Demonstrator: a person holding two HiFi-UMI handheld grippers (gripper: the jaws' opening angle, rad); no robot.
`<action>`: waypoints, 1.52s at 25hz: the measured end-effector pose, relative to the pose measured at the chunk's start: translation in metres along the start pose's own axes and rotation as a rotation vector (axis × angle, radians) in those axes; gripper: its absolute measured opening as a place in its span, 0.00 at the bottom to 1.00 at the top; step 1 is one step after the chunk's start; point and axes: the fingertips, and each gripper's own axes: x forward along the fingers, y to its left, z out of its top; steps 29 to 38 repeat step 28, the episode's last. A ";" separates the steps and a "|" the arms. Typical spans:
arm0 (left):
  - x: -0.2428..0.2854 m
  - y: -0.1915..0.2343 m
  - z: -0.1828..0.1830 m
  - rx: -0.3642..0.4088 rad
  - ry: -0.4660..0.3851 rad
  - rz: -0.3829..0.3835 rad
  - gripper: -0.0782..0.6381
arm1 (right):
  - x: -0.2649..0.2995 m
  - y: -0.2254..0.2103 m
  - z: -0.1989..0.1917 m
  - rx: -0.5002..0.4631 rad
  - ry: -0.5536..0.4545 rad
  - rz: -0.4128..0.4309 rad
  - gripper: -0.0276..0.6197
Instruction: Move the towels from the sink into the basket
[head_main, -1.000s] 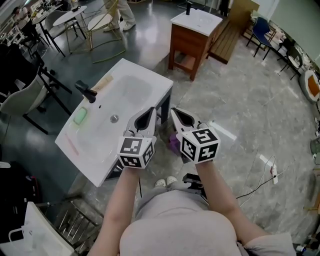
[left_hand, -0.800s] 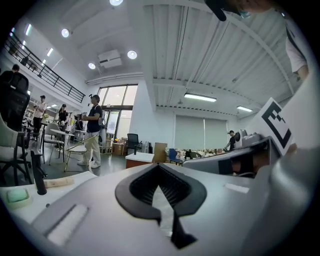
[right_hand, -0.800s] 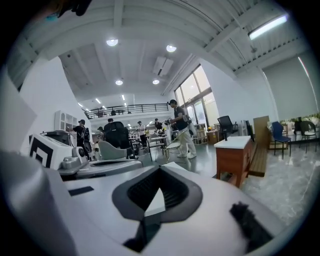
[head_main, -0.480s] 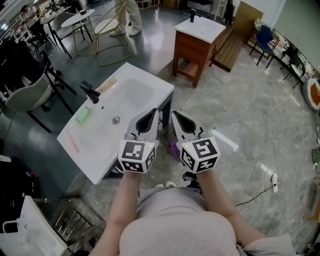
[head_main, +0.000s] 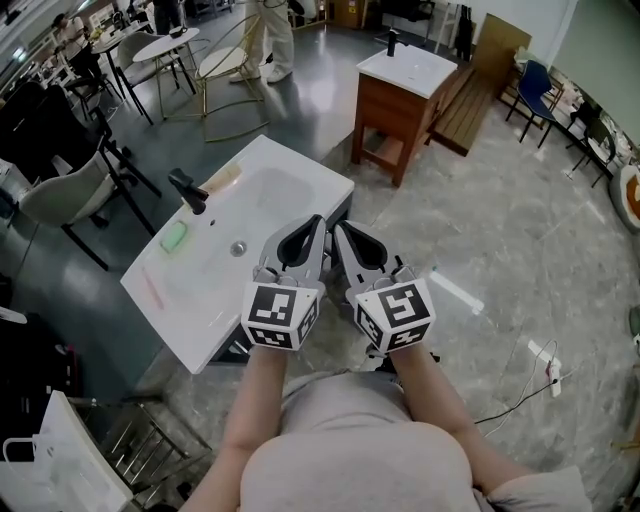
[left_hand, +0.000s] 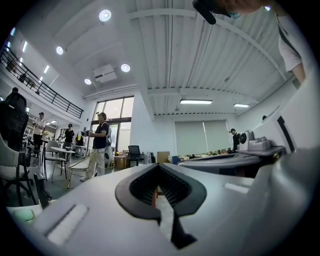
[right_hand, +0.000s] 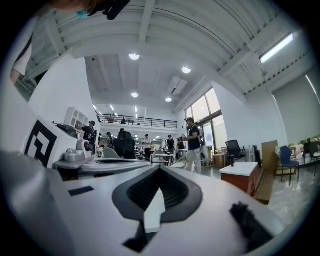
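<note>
The left gripper (head_main: 313, 226) and right gripper (head_main: 341, 231) have risen and drawn together, their fingers now almost touching.

In the head view, the left gripper (head_main: 316, 222) and right gripper (head_main: 338, 228) (held side by side) cover the near right corner of the sink (head_main: 190, 290) and the floor beneath it. The green item (head_main: 174, 236) on the sink deck is too small to identify. The white bag (head_main: 45, 455) is cut off at the bottom left corner. An orange-and-white object (head_main: 631, 195) is cut off at the right edge. In the left gripper view, the neighbouring gripper's body blocks the right of the room, and the standing person (left_hand: 101, 142) is too small to detail.
</note>
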 end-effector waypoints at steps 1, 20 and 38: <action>0.001 -0.001 0.001 0.002 -0.003 -0.004 0.12 | 0.000 -0.001 0.001 -0.001 -0.004 -0.004 0.07; 0.007 0.002 0.002 -0.010 -0.021 -0.016 0.12 | 0.008 -0.003 0.003 -0.033 -0.018 -0.013 0.07; 0.000 -0.001 0.009 0.000 -0.032 -0.022 0.12 | 0.005 0.002 0.008 -0.049 -0.019 -0.008 0.07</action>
